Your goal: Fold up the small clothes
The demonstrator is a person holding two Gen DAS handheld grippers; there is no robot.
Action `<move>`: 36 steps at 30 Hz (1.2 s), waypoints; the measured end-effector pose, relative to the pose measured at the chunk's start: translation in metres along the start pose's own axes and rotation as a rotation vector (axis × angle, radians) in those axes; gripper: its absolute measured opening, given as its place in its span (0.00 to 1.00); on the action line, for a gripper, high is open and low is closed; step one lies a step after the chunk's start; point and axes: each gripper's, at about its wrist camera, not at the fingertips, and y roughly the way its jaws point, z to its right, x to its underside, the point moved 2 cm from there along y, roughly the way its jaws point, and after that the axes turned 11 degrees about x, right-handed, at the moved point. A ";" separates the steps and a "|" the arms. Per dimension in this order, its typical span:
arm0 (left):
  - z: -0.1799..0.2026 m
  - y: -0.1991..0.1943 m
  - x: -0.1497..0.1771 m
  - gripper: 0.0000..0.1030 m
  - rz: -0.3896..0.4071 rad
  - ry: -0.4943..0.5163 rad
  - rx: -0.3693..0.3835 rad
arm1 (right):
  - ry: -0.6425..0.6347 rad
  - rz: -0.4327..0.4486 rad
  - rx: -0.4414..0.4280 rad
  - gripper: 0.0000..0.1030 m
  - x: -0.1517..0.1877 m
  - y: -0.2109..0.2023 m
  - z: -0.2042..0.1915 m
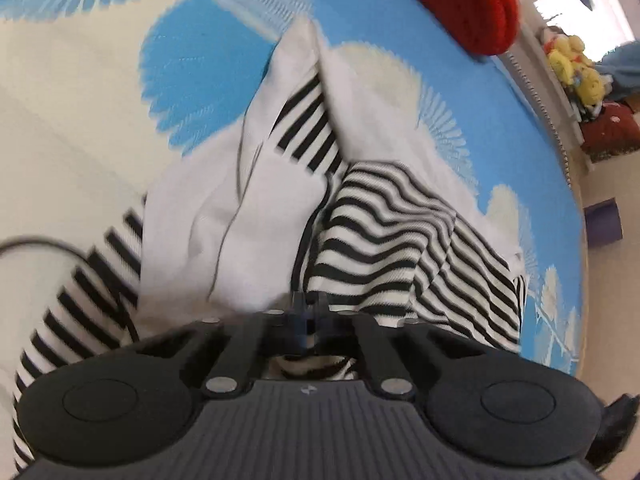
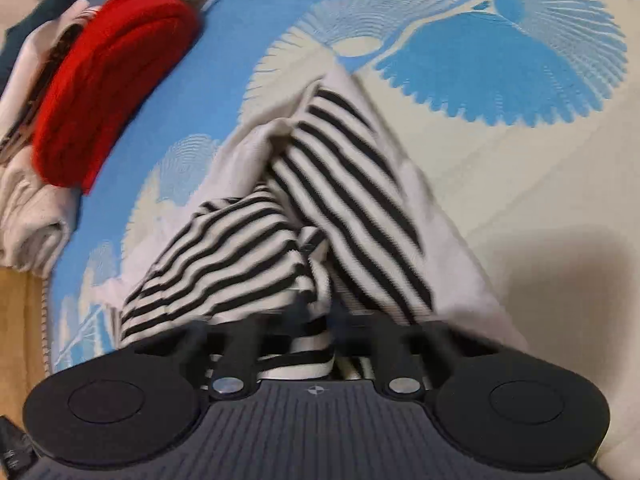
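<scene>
Both hand-held grippers are clamped on the same garment: the left gripper (image 1: 308, 312) has its black fingers pressed together on a bunched edge of the black-and-white striped knit garment with plain white panels (image 1: 384, 232), and the right gripper (image 2: 320, 316) is likewise closed tight on a striped fold of it (image 2: 248, 256). The garment hangs and drapes forward from both pinches down onto the blue-and-cream patterned bed cover (image 1: 100, 80), with its far end resting on that cover.

The main risk, as I judge it, is that each pinch holds several gathered layers, not one clean edge, so a pull apart could drag the cloth into a twisted rope and leave the fold crooked. A thin grip on soft knit could also slip out under the garment's own weight. If the two grippers move at uneven heights, the hanging part may land creased or skewed on the cover.

The garment looks soft and floppy, with narrow stripes running in different directions where it is bunched, white panels folding over the striped ones, and deep wrinkles near both grips. A folded red knit garment (image 2: 108, 80) lies well apart at the far edge of the bed
</scene>
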 end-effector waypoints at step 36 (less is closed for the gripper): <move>-0.009 0.000 0.048 0.20 -0.127 0.274 -0.192 | -0.115 0.010 0.191 0.45 0.032 -0.031 -0.005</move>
